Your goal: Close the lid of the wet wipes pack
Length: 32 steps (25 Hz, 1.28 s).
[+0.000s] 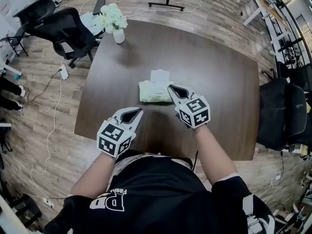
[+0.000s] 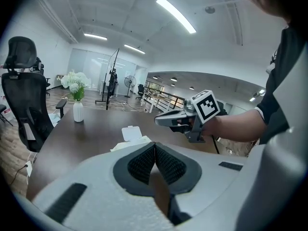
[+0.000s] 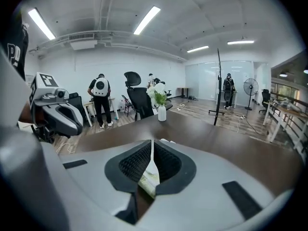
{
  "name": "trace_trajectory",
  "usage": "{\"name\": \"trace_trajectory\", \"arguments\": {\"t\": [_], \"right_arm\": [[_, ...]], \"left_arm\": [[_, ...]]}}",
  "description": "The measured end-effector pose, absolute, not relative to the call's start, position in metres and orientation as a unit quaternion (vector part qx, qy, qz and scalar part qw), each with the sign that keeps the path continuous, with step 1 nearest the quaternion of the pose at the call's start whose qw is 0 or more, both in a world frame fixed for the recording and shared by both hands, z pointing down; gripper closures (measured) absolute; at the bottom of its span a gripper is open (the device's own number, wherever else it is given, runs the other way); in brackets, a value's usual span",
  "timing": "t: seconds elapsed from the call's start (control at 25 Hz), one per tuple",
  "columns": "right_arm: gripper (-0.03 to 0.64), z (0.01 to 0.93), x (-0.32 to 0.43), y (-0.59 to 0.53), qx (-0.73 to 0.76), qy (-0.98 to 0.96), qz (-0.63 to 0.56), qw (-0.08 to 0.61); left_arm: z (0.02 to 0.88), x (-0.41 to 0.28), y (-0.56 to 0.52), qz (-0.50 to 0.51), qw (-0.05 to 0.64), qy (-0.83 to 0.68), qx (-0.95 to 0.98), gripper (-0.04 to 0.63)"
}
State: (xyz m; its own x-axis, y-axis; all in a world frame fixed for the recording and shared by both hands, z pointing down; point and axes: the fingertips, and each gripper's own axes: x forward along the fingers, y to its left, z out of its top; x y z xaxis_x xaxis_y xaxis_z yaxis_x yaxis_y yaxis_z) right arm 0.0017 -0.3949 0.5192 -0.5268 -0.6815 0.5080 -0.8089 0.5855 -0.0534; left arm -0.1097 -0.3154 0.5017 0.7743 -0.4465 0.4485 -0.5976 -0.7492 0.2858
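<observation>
Jaws' ribbed pads (image 3: 136, 163) meet; crinkly pack's (image 1: 152, 93) flat lid (image 1: 160, 76) seemingly open.

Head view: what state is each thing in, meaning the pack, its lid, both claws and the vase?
Wet wipes pack: lying flat on the table.
Lid: open, flipped back on the far side.
Left claw: shut, empty, short of the pack.
Right claw: shut, tip at the pack's right edge.
Vase: upright, holding flowers.

Dark table (image 1: 214, 82): wipes pack (image 1: 153, 90) ctr, flower vase (image 1: 119, 35) far edge.
</observation>
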Motion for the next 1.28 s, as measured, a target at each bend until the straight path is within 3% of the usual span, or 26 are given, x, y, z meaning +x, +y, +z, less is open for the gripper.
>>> {"name": "trace_trajectory", "arguments": {"t": [0.68, 1.28], "right_arm": [[0.487, 0.603, -0.013, -0.496, 0.359, -0.835, 0.057, 0.412], [0.488, 0.607, -0.016, -0.492, 0.287, -0.842, 0.053, 0.454]], "left_arm": [[0.531, -0.172, -0.317, 0.177, 0.258, -0.323, 0.893, 0.577], [0.535, -0.179, -0.308, 0.161, 0.275, -0.343, 0.884, 0.577]]}}
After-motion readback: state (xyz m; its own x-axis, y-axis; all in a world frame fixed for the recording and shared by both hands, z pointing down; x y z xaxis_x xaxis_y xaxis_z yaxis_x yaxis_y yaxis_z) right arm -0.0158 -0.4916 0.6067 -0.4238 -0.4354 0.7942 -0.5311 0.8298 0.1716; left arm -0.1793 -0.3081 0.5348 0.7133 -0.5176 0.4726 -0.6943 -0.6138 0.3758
